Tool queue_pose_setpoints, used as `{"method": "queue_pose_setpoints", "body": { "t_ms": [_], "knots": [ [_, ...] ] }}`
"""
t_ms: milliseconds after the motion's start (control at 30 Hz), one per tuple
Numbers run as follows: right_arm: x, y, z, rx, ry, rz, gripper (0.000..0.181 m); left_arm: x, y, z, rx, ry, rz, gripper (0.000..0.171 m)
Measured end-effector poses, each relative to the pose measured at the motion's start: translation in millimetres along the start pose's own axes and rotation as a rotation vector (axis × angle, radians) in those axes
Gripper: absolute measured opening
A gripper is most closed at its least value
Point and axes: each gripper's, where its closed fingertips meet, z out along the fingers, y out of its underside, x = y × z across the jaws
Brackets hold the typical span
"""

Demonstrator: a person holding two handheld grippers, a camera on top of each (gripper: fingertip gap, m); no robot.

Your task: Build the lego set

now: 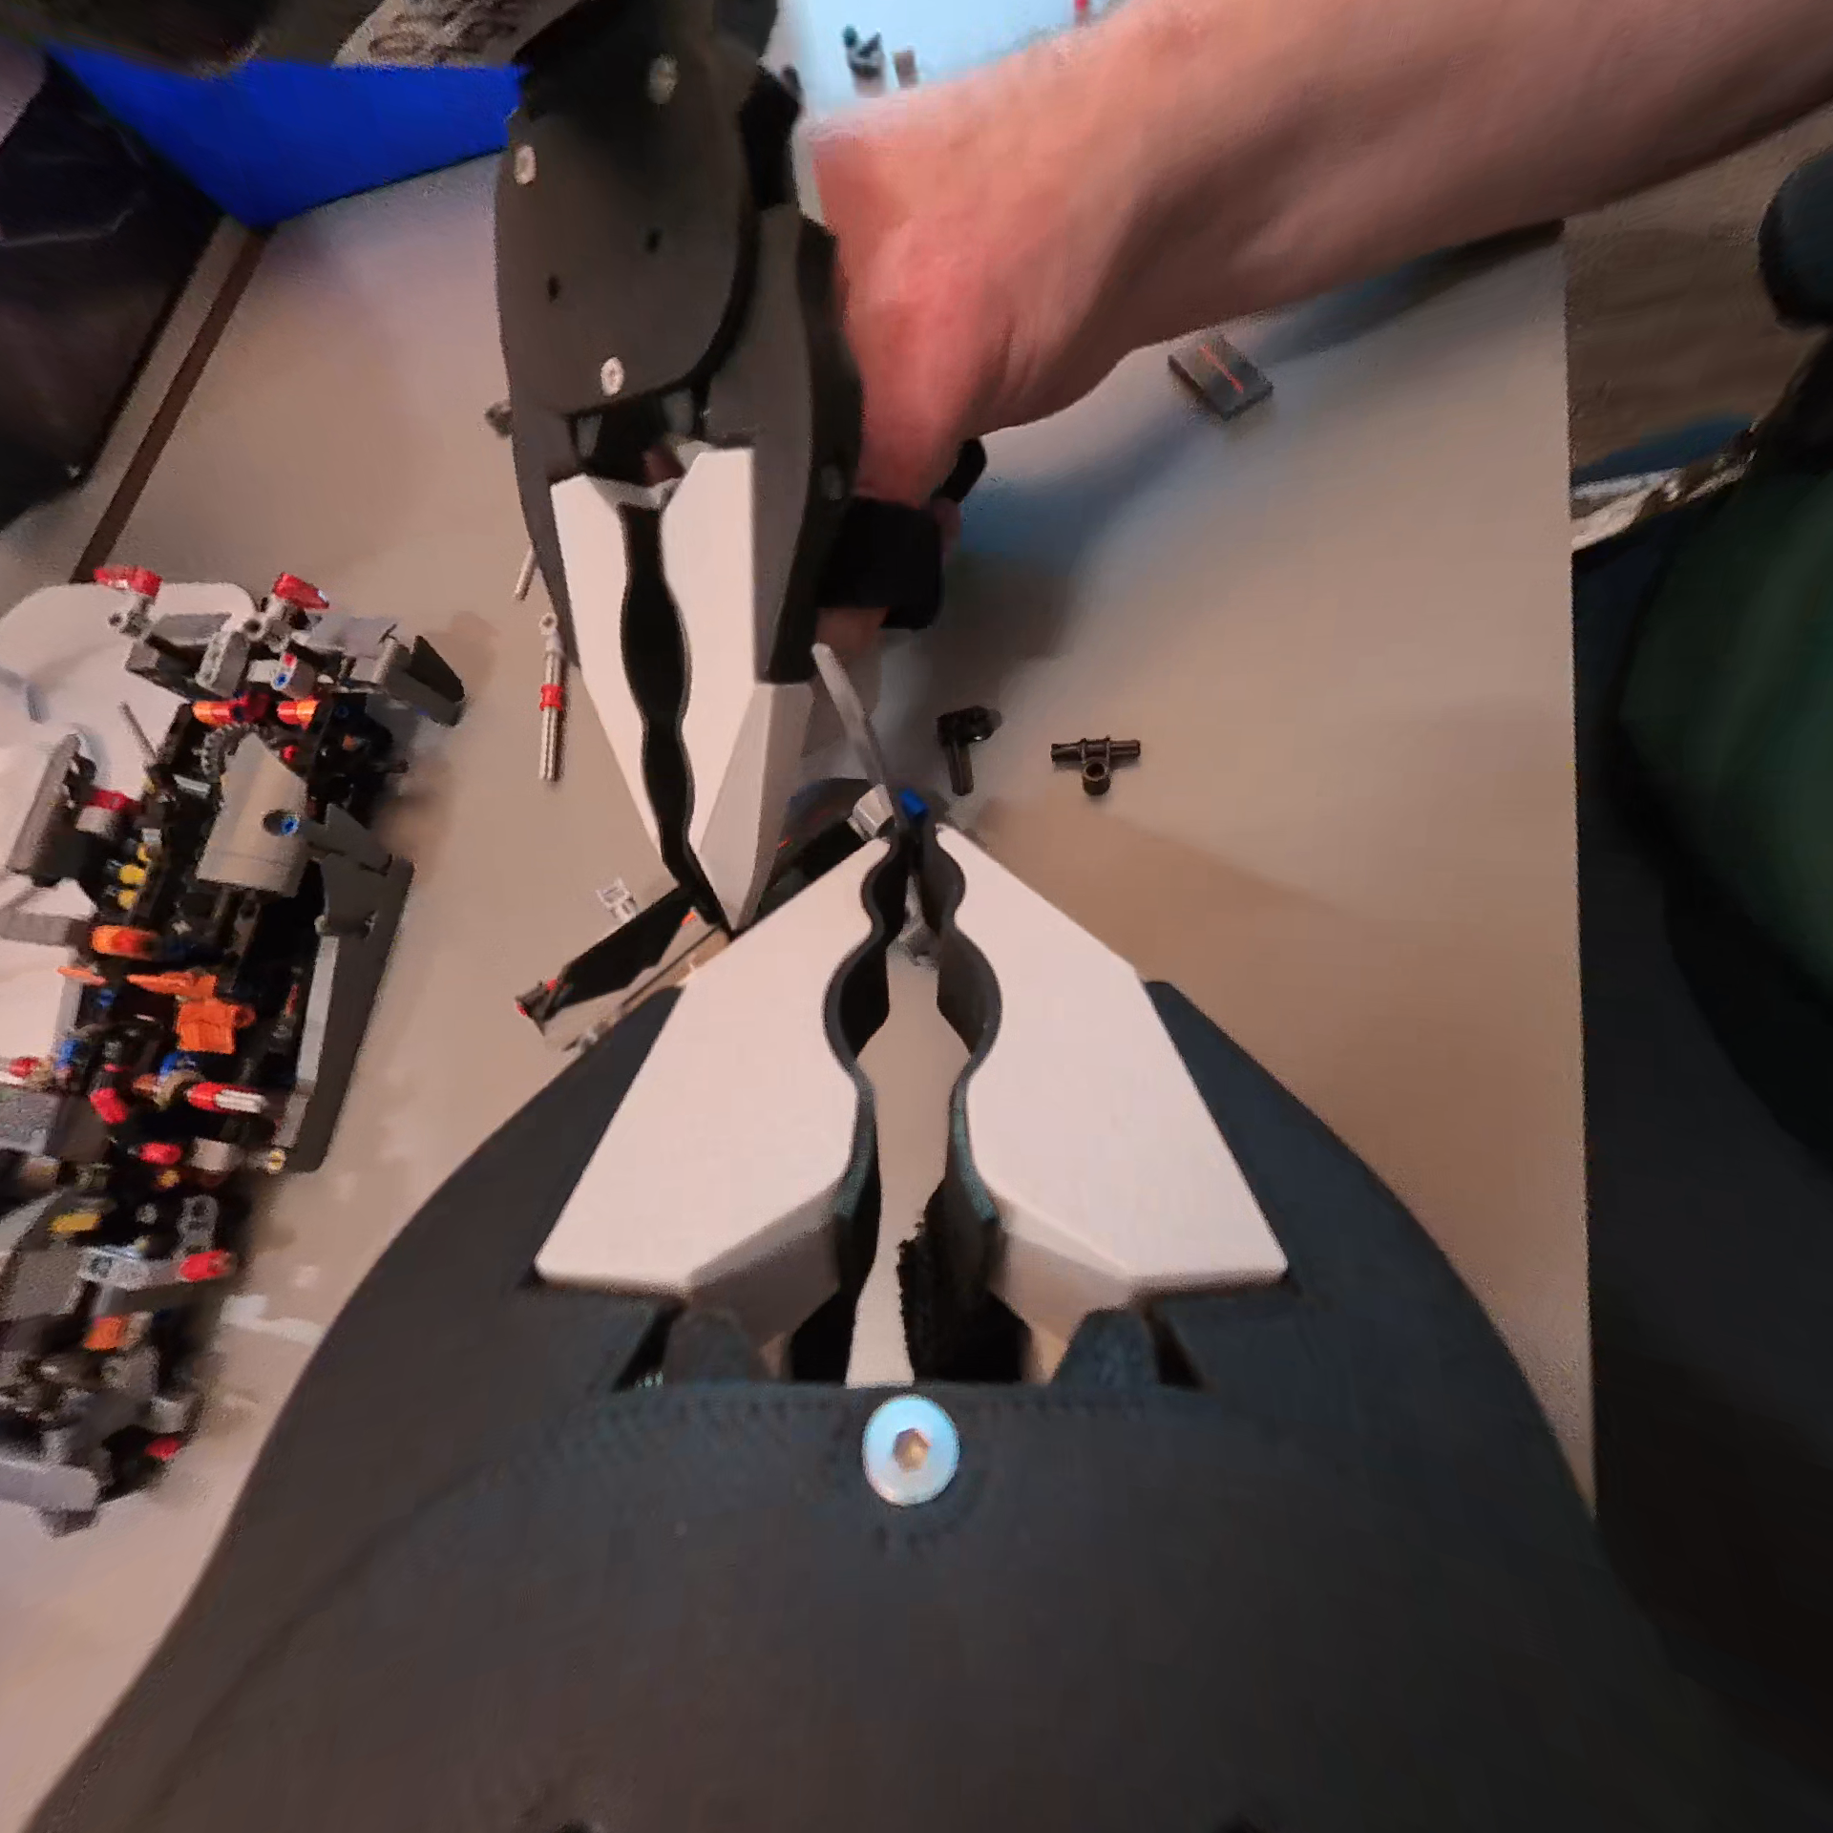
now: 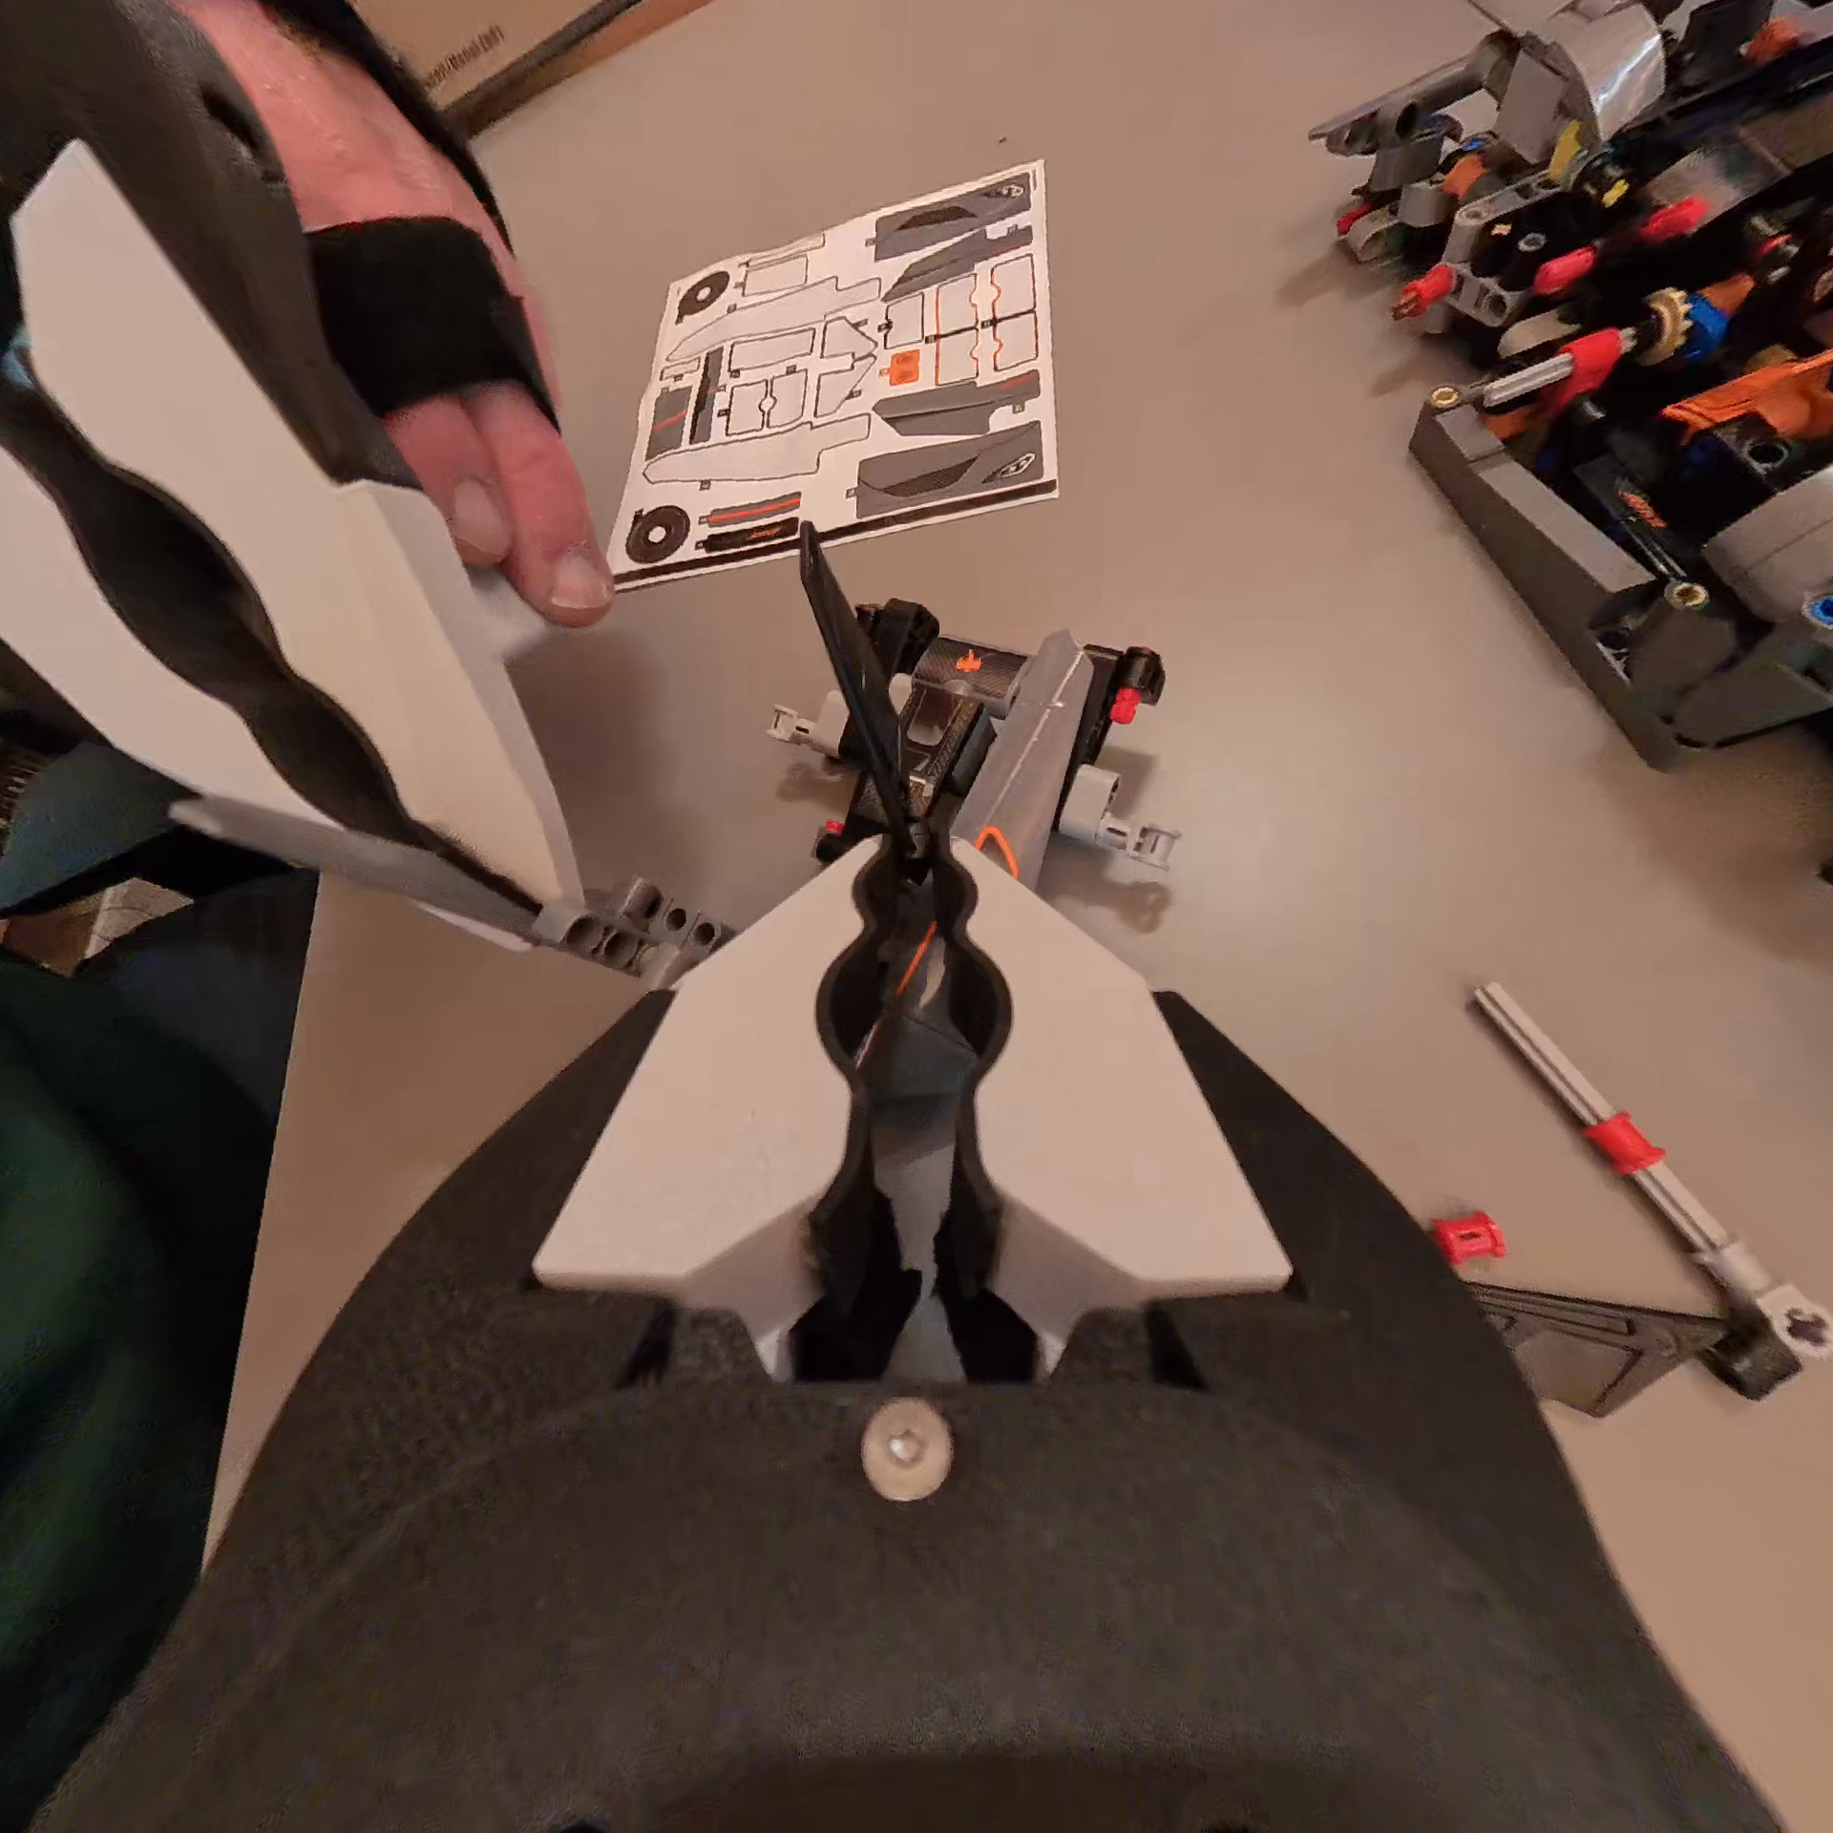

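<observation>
A small lego sub-assembly [image 2: 992, 754] of black, grey and silver parts with orange markings sits low over the tabletop [image 2: 1289, 893], just ahead of the right gripper [image 2: 908, 853]. Its long axis runs roughly left to right across the right wrist view, with light grey connector ends sticking out at both sides and a red pin on its right end. A thin black panel [image 2: 853, 694] rises from the right gripper's tips, tilted up and to the left, its long axis pointing toward the sticker sheet [image 2: 853, 377] that lies flat beyond. The right jaws are closed down on the lower end of this black panel.

The left gripper [image 1: 905, 843] has its jaws nearly together, pinching a narrow grey lego piece [image 2: 417, 873] that ends in a holed beam; in the right wrist view this piece runs from upper left to lower right, its holed end near the right gripper. A hand [image 2: 436, 327] with a black strap holds the left gripper.

To one side stands the large lego car chassis [image 1: 169, 942], long and packed with red, orange and blue parts. Loose on the tabletop are a grey axle with a red bush [image 2: 1627, 1151], a red bush [image 2: 1468, 1240], two small black connectors [image 1: 1096, 759] and a dark tile [image 1: 1220, 377].
</observation>
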Motion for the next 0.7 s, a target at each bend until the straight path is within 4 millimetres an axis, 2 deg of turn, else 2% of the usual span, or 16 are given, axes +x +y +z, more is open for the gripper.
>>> {"method": "queue_pose_setpoints", "body": {
  "t_ms": [133, 267, 400, 600, 700],
  "knots": [
    [1, 1, 0, 0.025, -0.018, 0.044, 0.004, 3, -4, 4, -0.071, -0.036, 0.12, 0.0],
    [1, 1, 0, 0.021, -0.007, 0.046, 0.004, 3, -5, 5, -0.108, -0.056, 0.164, 0.001],
    [1, 0, -1, 0.034, -0.011, 0.067, 0.004, 0, 1, -1, -0.125, -0.056, 0.147, 0.001],
    [0, 5, -9, 0.023, -0.018, 0.064, 0.004, -10, 21, -20, -0.169, -0.058, 0.114, 0.005],
    [-4, -4, -20, 0.083, -0.044, 0.058, 0.004, -13, 21, -27, -0.159, -0.089, 0.042, 0.014]
  ]
}}
